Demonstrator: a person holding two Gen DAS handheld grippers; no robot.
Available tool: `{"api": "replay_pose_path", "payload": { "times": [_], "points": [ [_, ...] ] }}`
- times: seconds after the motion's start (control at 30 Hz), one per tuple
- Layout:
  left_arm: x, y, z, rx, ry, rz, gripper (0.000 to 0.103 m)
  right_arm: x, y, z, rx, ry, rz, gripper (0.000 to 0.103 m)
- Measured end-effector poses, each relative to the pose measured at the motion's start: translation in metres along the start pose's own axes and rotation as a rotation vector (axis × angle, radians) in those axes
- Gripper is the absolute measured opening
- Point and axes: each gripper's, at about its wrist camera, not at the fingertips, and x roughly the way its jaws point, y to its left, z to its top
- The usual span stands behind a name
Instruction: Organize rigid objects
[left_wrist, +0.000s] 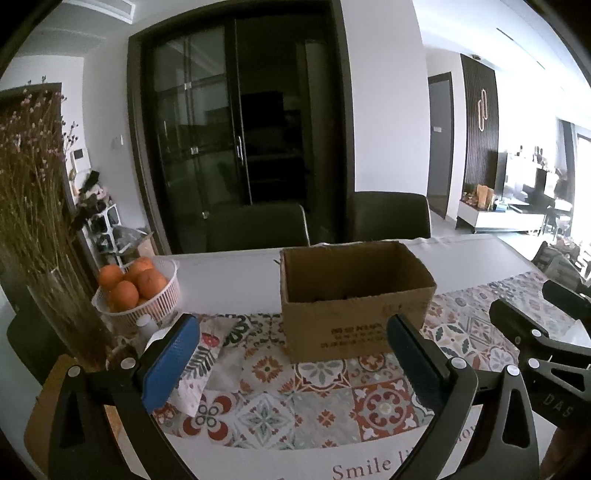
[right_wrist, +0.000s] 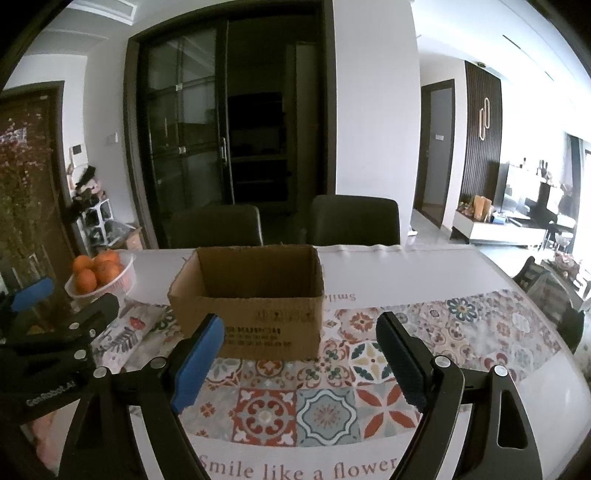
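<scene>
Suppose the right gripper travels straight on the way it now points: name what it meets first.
Probably the cardboard box, whose near wall lies ahead of the open right gripper. Pointing downward, it might touch the patterned tablecloth first; depth is unclear.

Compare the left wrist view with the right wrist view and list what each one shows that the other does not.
Only the left wrist view: the glass vase of dried flowers in full and a small white bottle beside the basket.

Only the right wrist view: the complete printed line "Smile like a flower".

Both: the open cardboard box, the basket of oranges, the patterned table mat, two dark chairs, and both tools open and empty.
</scene>
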Motion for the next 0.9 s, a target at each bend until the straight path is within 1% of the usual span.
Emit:
{"api": "replay_pose_path", "payload": {
  "times": [0.27, 0.9],
  "points": [
    [-0.003, 0.0, -0.011, -0.008, 0.03, -0.008, 0.103, -0.007, 0.002, -0.01, -0.013, 0.001, 0.002, 0.085],
    [-0.012, -0.002, -0.014, -0.01, 0.021, -0.002, 0.103, -0.015, 0.002, -0.015, -0.002, -0.001, 0.015, 0.085]
  ]
}}
